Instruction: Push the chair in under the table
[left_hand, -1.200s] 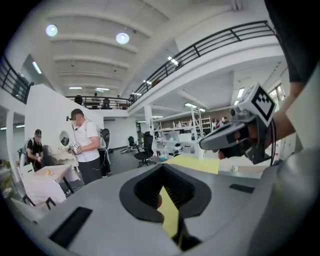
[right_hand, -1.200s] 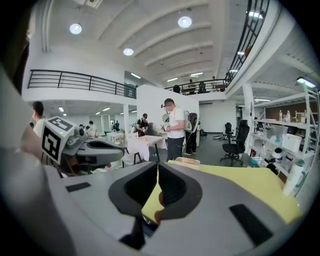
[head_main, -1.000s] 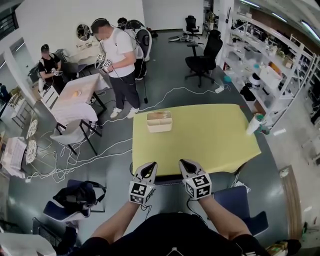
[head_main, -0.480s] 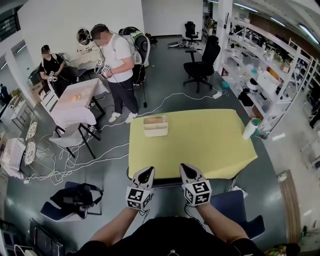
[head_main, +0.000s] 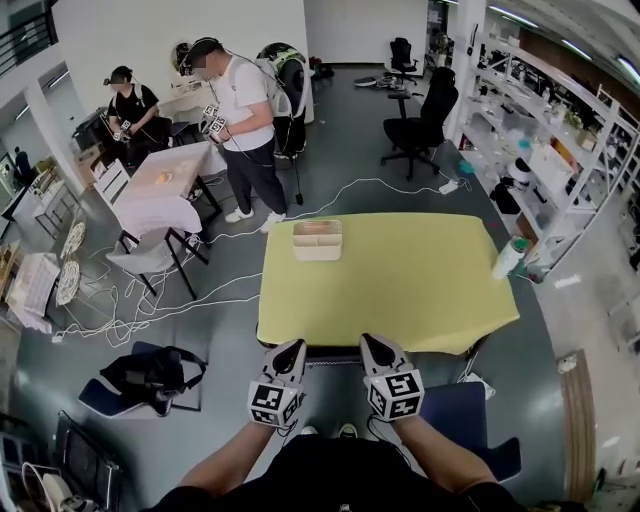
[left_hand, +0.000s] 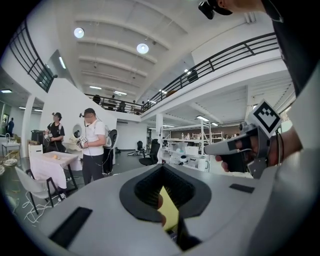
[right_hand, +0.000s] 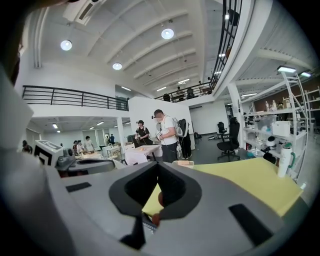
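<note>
- Table, rectangular, yellow cloth cover (head_main: 400, 290): landmark.
- Chair, dark; only the top edge of its back shows (head_main: 332, 355), level with the table's near edge, the rest tucked beneath.
- Left gripper (head_main: 292, 347): at the table's near edge, left of the chair back; jaws clenched, empty.
- Right gripper (head_main: 372, 342): same edge, right of the chair back; jaws clenched, empty. Contact with the chair cannot be told.
- Cream rectangular box (head_main: 317, 241): on the table, far-left corner.
- White bottle (head_main: 507, 258): at the table's far-right corner.

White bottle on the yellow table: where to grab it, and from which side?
Mid-body, jaws level. The bottle stands upright at the right edge of the table, with nothing close beside it. Probably best to come from the near side with the right gripper.
</note>
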